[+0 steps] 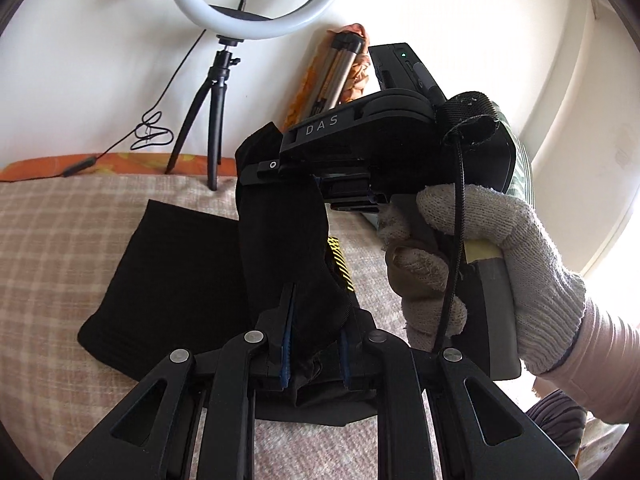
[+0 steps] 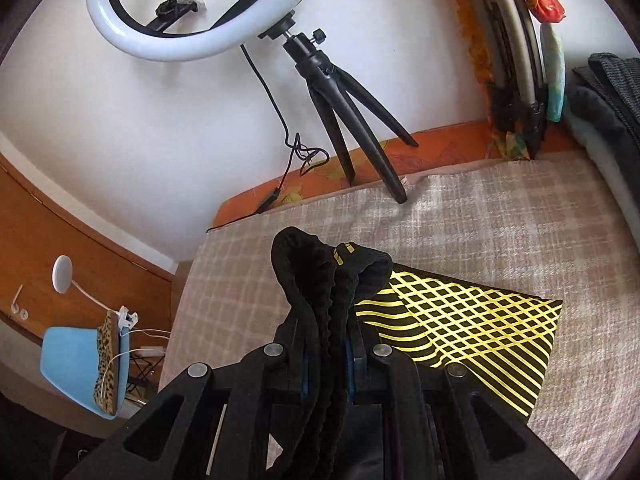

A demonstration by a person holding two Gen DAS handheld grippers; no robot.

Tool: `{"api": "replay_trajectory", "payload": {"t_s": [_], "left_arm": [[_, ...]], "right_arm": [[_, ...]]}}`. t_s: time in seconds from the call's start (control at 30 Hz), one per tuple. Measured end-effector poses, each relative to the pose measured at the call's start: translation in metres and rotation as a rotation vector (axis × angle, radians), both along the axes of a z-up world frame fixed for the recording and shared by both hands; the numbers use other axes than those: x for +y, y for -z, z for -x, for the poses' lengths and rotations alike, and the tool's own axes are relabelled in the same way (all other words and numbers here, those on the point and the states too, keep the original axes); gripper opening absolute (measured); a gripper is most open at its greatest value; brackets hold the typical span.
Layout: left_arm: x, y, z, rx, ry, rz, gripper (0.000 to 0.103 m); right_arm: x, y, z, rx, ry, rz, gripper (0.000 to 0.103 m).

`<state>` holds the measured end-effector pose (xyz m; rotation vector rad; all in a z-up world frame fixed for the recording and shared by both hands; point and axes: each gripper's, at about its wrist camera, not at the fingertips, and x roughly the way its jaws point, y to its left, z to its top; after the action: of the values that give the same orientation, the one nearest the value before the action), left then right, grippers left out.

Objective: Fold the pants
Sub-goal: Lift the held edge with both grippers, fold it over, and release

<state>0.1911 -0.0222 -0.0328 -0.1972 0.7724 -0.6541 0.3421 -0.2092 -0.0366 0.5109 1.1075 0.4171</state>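
Both tools are clamped on the black pants. In the left wrist view the left tool (image 1: pixel 314 344) sits at 6 o'clock with its blue-padded fingers (image 1: pixel 286 354) pressed onto a bunched fold of the pants (image 1: pixel 172 280), whose flat dark part spreads out toward 9 o'clock over the checked blanket (image 1: pixel 60 240) on the bed. A band of the cloth rises from that grip toward 12 o'clock, where the right tool (image 1: pixel 276 166), marked DAS, pinches its upper end; the gloved right hand (image 1: pixel 480 264) holds that tool's handle at 3 o'clock. In the right wrist view the right tool (image 2: pixel 326 360) is closed on a ribbed, gathered edge of the pants that stands up between its fingers, and a panel printed with a yellow grid (image 2: pixel 460 320) lies flat on the blanket toward 3 o'clock. A ring light (image 2: pixel 200 12) on a small black tripod (image 2: pixel 352 120) stands at the far edge of the bed near 12 o'clock, against the white wall. A blue chair (image 2: pixel 76 368) is at 8 o'clock beside the bed.
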Motion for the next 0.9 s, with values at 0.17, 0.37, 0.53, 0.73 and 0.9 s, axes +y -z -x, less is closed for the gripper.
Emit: {"api": "replay_trajectory", "payload": {"t_s": [0.17,0.37,0.53,0.73,0.9], "left_arm": [[0.029,0.025,-0.020,0.067,-0.086,-0.002,0.016],[0.052,0.048,-0.046,0.130,-0.172,0.009,0.016],[0.062,0.056,-0.052,0.147,-0.204,-0.003,0.016],[0.082,0.063,-0.058,0.172,-0.287,-0.045,0.032],[0.100,0.048,-0.047,0.106,-0.340,-0.117,0.048]], "right_arm": [[0.035,0.031,-0.017,0.042,-0.012,0.040,0.011],[0.057,0.054,-0.034,0.078,-0.009,0.065,0.011],[0.069,0.061,-0.046,0.096,-0.082,0.057,0.018],[0.030,0.029,-0.036,-0.011,-0.093,-0.008,0.050],[-0.018,0.000,0.004,-0.141,-0.121,0.181,0.052]]}}
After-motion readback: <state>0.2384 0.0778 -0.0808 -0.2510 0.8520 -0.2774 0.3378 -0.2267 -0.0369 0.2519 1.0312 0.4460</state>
